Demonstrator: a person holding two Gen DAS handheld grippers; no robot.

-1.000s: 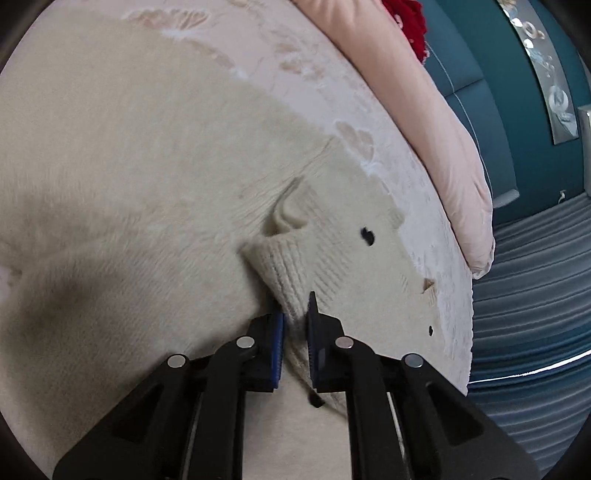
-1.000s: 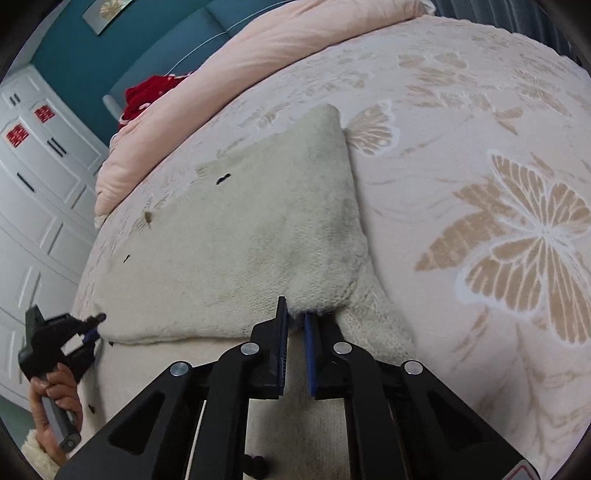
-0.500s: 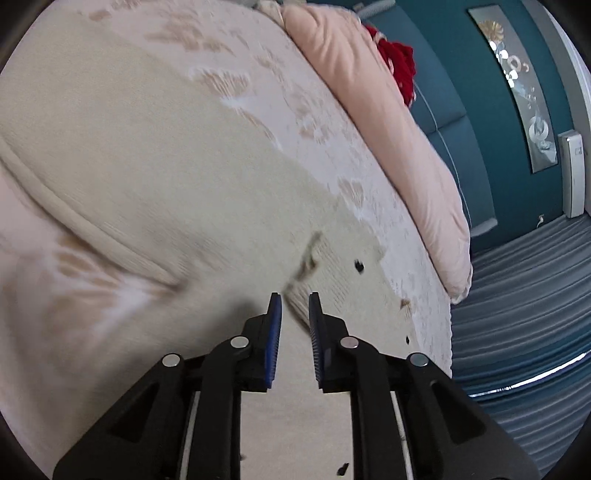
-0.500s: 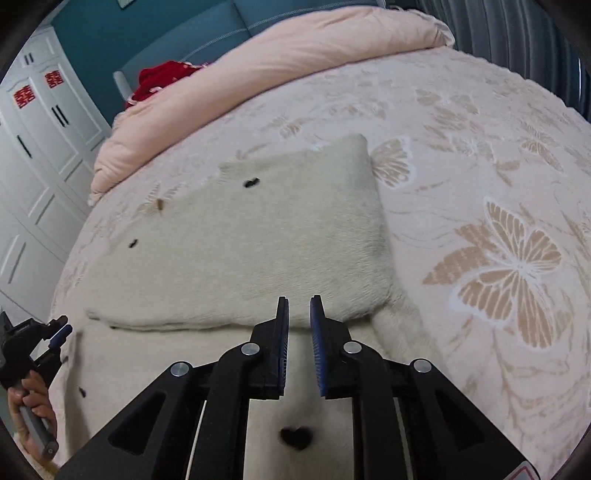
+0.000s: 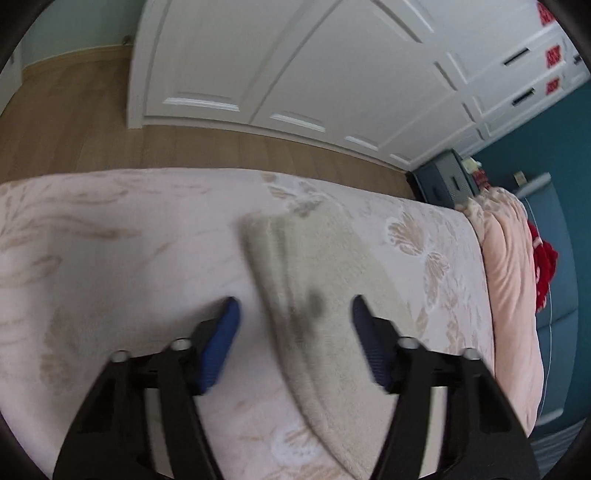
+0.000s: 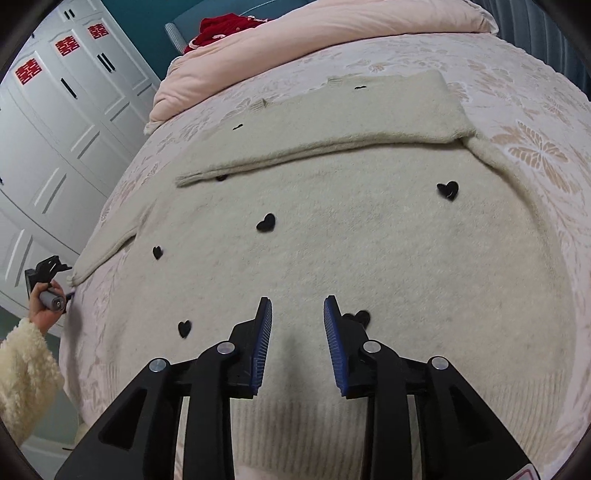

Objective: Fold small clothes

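Observation:
A cream knit sweater [image 6: 351, 236] with small black hearts lies spread on the bed, its far part folded over in a flat band [image 6: 332, 122]. My right gripper [image 6: 297, 314] is open and empty, low over the sweater's near part. My left gripper [image 5: 295, 314] is wide open and empty; a blurred strip of the sweater [image 5: 314, 295] runs between its fingers. In the right wrist view the left gripper [image 6: 46, 275] shows small at the bed's left edge, beside the sweater's sleeve end [image 6: 99, 254].
The bedspread [image 6: 535, 155] is pale pink with beige butterflies. A pink duvet [image 6: 314, 48] and a red item [image 6: 221, 27] lie at the bed's head. White wardrobes [image 5: 332, 74], wooden floor [image 5: 74, 122] and a dark nightstand [image 5: 443, 181] stand beyond the bed's left edge.
Both grippers have opened. The right one has pulled back from the folded edge toward the hem. The left one has swung away to the bed's left side, now facing the wardrobes.

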